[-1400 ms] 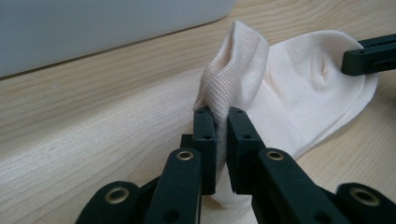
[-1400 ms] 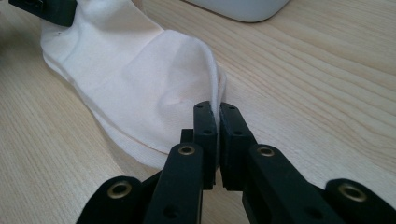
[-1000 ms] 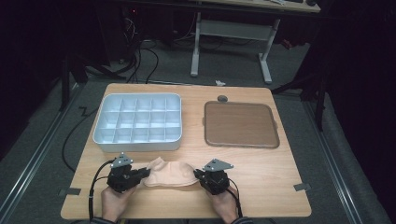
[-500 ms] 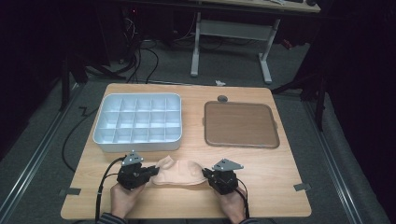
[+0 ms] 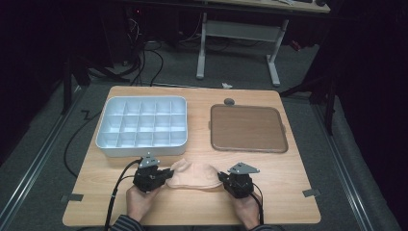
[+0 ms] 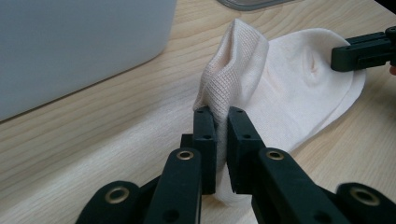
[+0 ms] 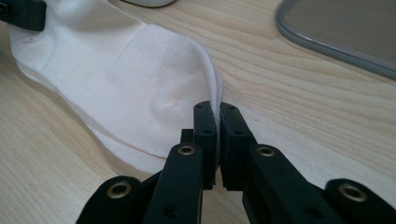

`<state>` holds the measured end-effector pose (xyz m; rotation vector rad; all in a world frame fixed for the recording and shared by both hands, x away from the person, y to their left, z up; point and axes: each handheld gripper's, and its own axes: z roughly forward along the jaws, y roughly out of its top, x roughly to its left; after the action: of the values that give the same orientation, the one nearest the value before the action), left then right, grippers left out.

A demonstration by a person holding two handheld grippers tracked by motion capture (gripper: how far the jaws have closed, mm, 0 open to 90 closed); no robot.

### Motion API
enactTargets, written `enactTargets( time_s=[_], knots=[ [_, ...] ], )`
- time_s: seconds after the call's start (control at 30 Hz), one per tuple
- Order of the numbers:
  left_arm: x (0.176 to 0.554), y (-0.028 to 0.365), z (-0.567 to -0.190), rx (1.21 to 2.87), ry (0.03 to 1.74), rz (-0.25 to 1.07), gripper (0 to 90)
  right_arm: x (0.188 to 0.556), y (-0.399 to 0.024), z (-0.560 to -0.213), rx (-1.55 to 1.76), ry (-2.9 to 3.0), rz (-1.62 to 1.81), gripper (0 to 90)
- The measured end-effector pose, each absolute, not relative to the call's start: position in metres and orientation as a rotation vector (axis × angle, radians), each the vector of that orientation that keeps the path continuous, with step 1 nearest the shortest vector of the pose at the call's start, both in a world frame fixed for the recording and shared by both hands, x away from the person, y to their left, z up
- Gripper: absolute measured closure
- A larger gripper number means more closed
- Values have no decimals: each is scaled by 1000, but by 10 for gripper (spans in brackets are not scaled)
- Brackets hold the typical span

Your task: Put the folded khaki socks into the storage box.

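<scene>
I have the sock (image 5: 194,175) at the worktop's (image 5: 288,168) near edge, left claw (image 5: 166,174) pinching its ribbed cuff, right claw (image 5: 222,179) pinching the toe end. It looks light, soft and floppy, so I judge edge grips best.

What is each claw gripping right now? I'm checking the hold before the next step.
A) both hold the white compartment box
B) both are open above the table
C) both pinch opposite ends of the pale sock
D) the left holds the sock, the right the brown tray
C: the left claw pinches the sock at its ribbed end, and the right claw pinches its other end.
</scene>
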<state>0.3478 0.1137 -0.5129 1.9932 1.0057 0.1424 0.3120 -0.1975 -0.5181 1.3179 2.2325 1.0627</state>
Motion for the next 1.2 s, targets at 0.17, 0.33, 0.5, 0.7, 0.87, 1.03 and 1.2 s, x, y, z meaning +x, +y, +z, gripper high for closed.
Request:
enactTargets(
  time_s=[0.17, 0.33, 0.5, 0.7, 0.87, 1.03, 1.2],
  knots=[
    [351, 106, -515, 1986, 1002, 132, 838, 315, -204, -520, 1332, 2225, 1035, 867],
    [354, 100, -518, 1984, 1009, 139, 837, 316, -209, -523, 1354, 2215, 1031, 866],
    [356, 96, -524, 2002, 1029, 158, 835, 320, -211, -525, 1373, 2216, 1019, 865],
    [356, 98, -529, 2001, 1052, 174, 818, 323, -209, -528, 1363, 2230, 1019, 859],
    [356, 100, -531, 1995, 1073, 188, 677, 324, -211, -528, 1368, 2221, 1016, 768],
    [355, 103, -528, 1982, 1093, 235, 528, 323, -213, -527, 1389, 2199, 1030, 678],
    [356, 106, -528, 1981, 1100, 248, 510, 316, -216, -519, 1362, 2137, 1058, 602]
  ],
)
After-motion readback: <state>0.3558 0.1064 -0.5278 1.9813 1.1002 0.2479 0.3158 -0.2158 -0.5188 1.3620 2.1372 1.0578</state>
